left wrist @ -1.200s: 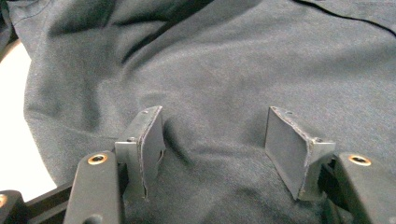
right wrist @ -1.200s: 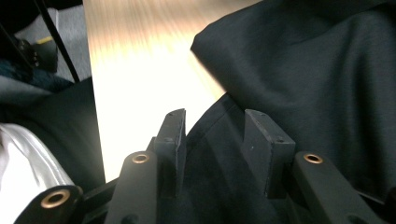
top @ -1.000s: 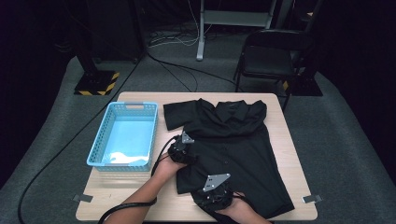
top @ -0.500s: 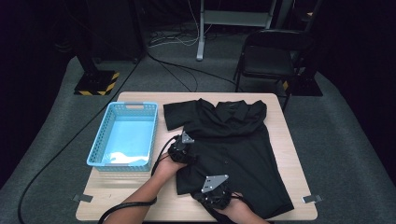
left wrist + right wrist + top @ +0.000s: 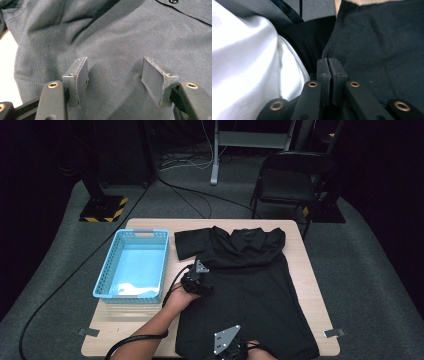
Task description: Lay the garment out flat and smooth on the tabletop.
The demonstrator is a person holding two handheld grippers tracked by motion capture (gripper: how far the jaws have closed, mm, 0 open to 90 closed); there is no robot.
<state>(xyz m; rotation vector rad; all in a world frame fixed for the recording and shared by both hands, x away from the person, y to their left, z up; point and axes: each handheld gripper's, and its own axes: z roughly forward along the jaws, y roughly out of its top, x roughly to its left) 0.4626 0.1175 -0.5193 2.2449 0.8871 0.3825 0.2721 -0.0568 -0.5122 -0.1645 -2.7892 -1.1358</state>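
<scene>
Matt black woven cloth, finely ribbed, for the button-up shirt [image 5: 125, 37] under the jaws. Pale smooth wood for the worktop [image 5: 307, 270]. Light-blue latticed plastic for the basket [image 5: 107, 280]. Dull grey metal jaw pads [image 5: 80, 75], scuffed edges.

A pale wooden tabletop [image 5: 310, 285] stands on grey carpet [image 5: 370, 270] in a dim room, its far side lost in shadow. Beyond it sit a black folding chair [image 5: 290, 182], a grey metal stand [image 5: 216, 155] and a hazard-striped base [image 5: 104, 209] (yellow and black). Dark cables [image 5: 75, 270] trail over the floor.
</scene>
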